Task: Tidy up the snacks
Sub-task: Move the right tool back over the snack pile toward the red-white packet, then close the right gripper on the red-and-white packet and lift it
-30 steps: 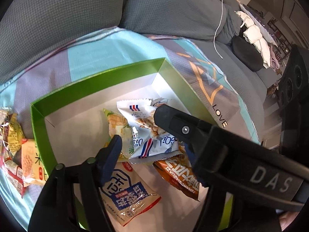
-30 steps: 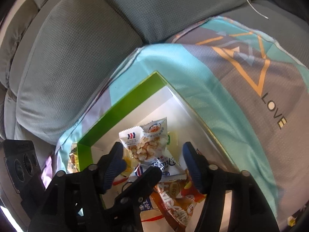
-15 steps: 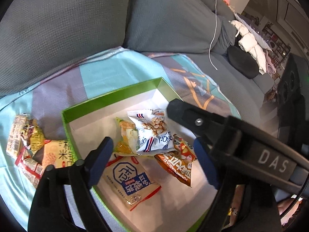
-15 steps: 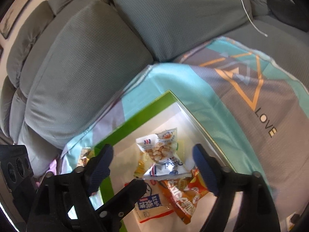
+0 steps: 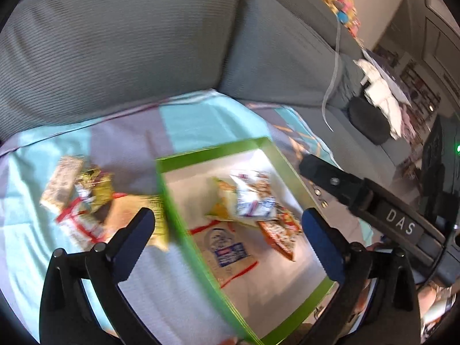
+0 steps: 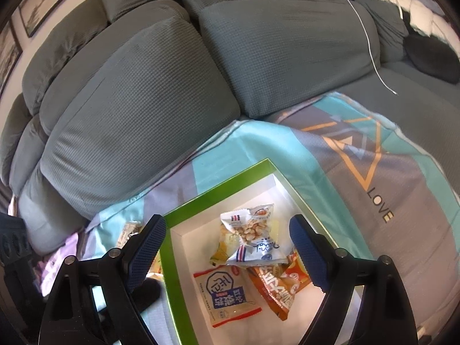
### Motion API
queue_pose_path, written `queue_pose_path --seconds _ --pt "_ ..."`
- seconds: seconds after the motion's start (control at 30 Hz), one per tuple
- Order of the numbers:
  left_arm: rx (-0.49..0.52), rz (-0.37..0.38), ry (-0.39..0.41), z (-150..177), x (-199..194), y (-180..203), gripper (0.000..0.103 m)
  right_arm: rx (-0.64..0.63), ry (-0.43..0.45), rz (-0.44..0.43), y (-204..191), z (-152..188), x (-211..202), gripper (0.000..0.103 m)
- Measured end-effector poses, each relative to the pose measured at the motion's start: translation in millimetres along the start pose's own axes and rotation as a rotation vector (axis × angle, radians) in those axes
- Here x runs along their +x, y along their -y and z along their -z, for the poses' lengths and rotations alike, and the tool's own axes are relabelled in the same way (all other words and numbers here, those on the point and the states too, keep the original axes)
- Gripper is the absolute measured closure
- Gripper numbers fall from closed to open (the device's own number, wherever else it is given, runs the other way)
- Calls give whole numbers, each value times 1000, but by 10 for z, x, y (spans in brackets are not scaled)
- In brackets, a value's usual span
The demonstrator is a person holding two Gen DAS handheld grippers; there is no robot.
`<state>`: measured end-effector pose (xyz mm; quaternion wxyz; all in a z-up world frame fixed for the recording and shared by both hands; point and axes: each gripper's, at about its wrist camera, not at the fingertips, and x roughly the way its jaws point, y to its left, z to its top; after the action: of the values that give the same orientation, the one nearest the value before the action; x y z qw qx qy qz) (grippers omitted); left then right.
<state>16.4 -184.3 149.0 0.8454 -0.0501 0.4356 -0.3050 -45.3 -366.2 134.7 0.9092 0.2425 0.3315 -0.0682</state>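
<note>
A green-rimmed white box [image 5: 212,152] [image 6: 215,189] lies on a patterned blanket on the sofa seat. In it lie a white peanut packet [image 5: 253,198] [image 6: 247,230], an orange packet [image 5: 280,230] [image 6: 276,284], a blue-labelled cracker packet [image 5: 227,251] [image 6: 227,293] and a yellow-green packet [image 5: 221,201]. Several loose snacks [image 5: 83,198] lie on the blanket left of the box. My left gripper [image 5: 227,215] hangs above the box's left rim, its jaws opening with nothing held. My right gripper [image 6: 227,224] stands open and empty above the box. One of its fingers [image 5: 325,176] shows in the left wrist view.
Grey sofa back cushions [image 6: 138,109] rise right behind the blanket [image 6: 359,172]. A white cable [image 6: 368,37] trails over the cushions. A black cushion [image 5: 368,120] and white cloth [image 5: 379,95] lie further right on the seat.
Both grippers have risen and drawn back from the box with their jaws widening. The left view has swung left, so the loose snack pile beside the box now shows fully.
</note>
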Motion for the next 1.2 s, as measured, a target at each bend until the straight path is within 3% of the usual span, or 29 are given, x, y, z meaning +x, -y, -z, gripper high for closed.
queue_pose_path --seconds 0.17,0.27,0.37,0.57,0.73,0.87,0.93,1.03,1.1,1.2 --pt "-48 -68 41 79 -322 -349 1 -37 8 11 -136 35 -38 15" --pt "-67 -151 89 180 -531 -603 1 -57 16 4 -228 59 -70 15" --pt "-173 -184 136 321 -669 -1019 1 -81 21 -7 -354 92 -83 15" --pt "-362 -193 110 490 -539 -1663 1 -183 -40 -109 -796 220 92 15" --pt "-444 -203 52 554 -265 -1914 4 -270 -185 -278 -1324 387 493 15" --pt "-437 -237 17 552 -55 -2011 9 -332 -334 -354 -1735 550 933 16" --pt "-432 -261 1 544 43 -2042 12 -352 -397 -356 -1891 604 1145 28" --pt "-476 -205 -21 557 141 -2123 19 -388 -459 -308 -2056 671 1424 39" --pt "-513 -161 -37 571 216 -2175 25 -417 -482 -276 -2132 715 1578 45" --pt "-530 -165 -50 574 294 -2176 31 -422 -530 -253 -2108 819 1766 50"
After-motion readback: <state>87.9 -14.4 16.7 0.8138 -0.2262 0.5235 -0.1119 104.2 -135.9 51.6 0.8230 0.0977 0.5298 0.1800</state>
